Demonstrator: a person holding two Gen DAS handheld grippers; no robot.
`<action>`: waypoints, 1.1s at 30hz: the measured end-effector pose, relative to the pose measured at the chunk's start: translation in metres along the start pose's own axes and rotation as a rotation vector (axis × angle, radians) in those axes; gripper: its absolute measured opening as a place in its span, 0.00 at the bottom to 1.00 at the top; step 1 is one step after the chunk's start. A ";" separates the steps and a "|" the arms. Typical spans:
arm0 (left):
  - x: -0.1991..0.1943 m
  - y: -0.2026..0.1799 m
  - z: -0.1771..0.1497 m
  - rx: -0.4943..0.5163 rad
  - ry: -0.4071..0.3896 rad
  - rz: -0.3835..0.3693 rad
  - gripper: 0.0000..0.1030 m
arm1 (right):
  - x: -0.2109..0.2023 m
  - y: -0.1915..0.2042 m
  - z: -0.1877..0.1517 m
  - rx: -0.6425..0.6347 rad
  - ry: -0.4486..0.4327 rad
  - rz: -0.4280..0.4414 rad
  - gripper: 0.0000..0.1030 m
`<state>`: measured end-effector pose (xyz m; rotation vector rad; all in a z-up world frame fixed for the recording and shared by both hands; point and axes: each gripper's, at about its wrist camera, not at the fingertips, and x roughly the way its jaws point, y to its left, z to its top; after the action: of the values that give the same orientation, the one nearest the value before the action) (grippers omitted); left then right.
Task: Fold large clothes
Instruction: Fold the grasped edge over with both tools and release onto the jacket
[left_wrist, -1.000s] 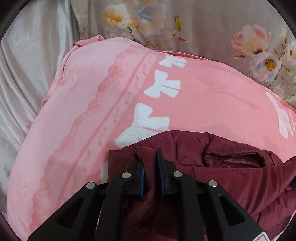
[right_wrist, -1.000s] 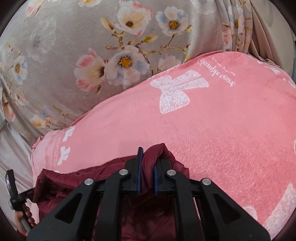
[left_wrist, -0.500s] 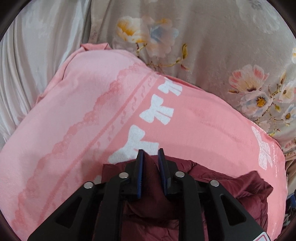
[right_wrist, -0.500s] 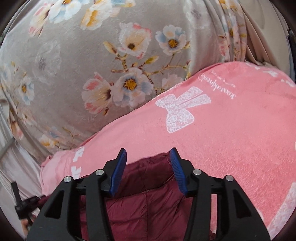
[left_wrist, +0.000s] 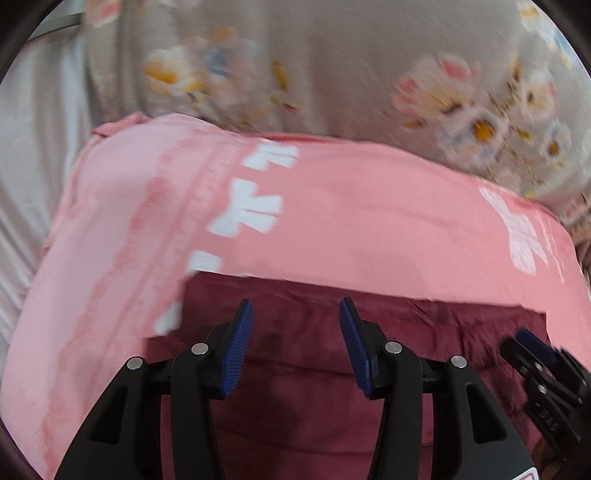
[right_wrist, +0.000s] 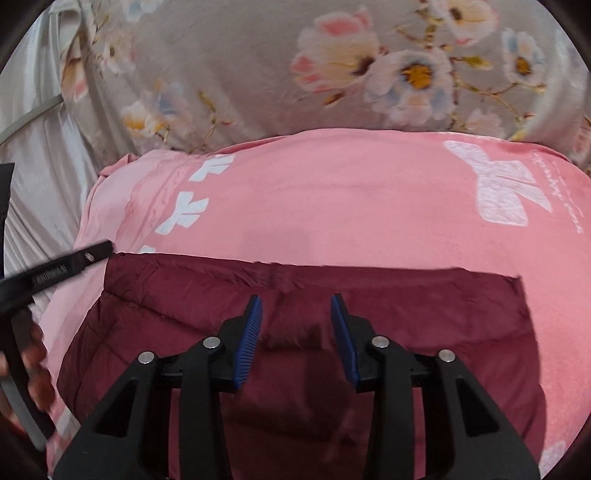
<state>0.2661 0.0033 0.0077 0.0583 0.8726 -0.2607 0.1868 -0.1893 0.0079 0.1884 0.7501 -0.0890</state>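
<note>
While the dark red jacket (right_wrist: 369, 295) lies flat on the pink blanket (right_wrist: 332, 203), its far edge running straight across, the left gripper (left_wrist: 296, 314) hangs over its left part with jaws parted and nothing gripped; they have just been opening, and only the cloth below shows through the gap. The right gripper (right_wrist: 296, 310) hangs over the middle of the jacket, its jaws also apart and empty, having just been closing a little. A flowered grey cloth (right_wrist: 258, 74) lies behind the blanket, and a hand (right_wrist: 33, 369) shows at the left edge of the right wrist view.
</note>
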 end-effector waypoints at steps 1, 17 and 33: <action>0.009 -0.009 -0.002 0.014 0.017 -0.006 0.46 | 0.010 0.004 0.003 -0.008 0.012 -0.010 0.34; 0.091 -0.050 -0.034 0.054 0.036 0.030 0.50 | 0.074 -0.013 -0.026 0.063 0.082 -0.084 0.34; 0.095 -0.062 -0.038 0.105 0.023 0.091 0.55 | 0.076 -0.015 -0.025 0.047 0.073 -0.092 0.34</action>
<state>0.2802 -0.0704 -0.0857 0.1990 0.8759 -0.2208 0.2237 -0.2000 -0.0641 0.2031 0.8302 -0.1878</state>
